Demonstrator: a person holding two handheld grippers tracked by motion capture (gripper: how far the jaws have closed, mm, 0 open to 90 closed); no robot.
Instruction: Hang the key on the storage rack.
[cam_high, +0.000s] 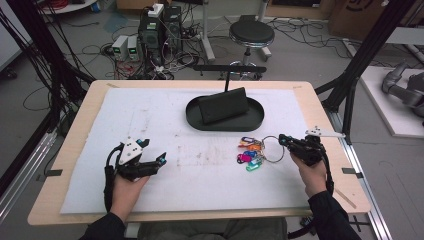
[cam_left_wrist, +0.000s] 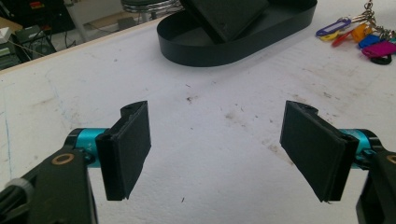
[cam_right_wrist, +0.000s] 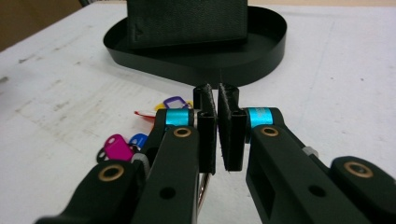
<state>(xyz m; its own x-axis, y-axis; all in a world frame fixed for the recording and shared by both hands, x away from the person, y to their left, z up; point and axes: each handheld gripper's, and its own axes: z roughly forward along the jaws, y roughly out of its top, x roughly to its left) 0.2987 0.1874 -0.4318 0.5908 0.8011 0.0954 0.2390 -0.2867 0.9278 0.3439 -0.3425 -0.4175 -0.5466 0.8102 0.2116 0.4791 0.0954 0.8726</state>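
Taking the oval tray (cam_high: 196, 117) as landmark: it sits on the mat (cam_high: 150, 110) toward the table's (cam_high: 75, 135) far edge, near the middle. A wallet (cam_high: 223, 106) stands in the tray, leaning. The bunch of key tags (cam_high: 250, 152) lies on the mat in front of the tray, a little to its right, with its key ring (cam_high: 270, 149) on the right side. The right gripper (cam_high: 281, 139) is right of the ring, front-right of the tray. The left gripper (cam_high: 155, 161) is front-left of the tray, well apart from it.

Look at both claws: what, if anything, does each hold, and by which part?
The right claw is shut on the key ring of the bunch of coloured key tags, gripping the metal loop. The left claw is open, holding nothing.
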